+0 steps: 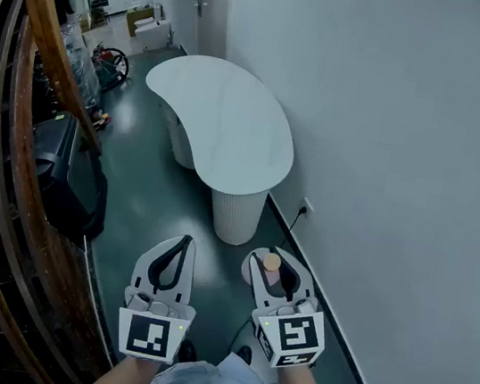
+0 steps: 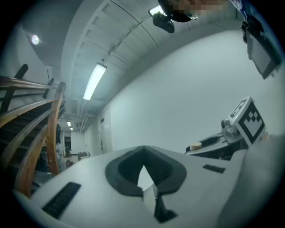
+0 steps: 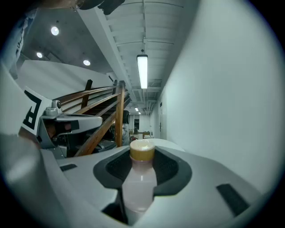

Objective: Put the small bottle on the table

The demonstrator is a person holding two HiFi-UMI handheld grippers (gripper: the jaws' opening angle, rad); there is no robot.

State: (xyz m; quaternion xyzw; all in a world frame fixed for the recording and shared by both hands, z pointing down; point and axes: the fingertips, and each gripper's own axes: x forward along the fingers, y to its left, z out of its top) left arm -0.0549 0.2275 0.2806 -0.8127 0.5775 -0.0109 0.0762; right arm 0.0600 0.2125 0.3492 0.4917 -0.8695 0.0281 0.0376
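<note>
Bottle-to-surface distance is what the coming move turns on. The small bottle (image 1: 271, 275) is pinched in the right gripper (image 1: 271, 257), carried low in front of the person. The white kidney-shaped surface (image 1: 220, 120) lies straight ahead and slightly to the left, well apart from both grippers, with green floor between. Its top looks bare, so any spot on it would probably serve.

The bottle's long axis runs along the gripper's jaws, cap end forward toward the surface. It will likely need tipping base-down before it can stand. The right gripper is the only one with a stake here, though neither is clearly nearer the surface. The left gripper (image 1: 182, 243) rides just beside it with its jaws pressed together on nothing.

In the right gripper view the jaws stand wide and press on the bottle's body, the dark pads on either side just below the cap. The bottle is small, with a pale, milky, faintly pink body and a tan cap. It looks smooth-sided, so a slip along the jaws seems possible if the hold loosens while it is tilted.
</note>
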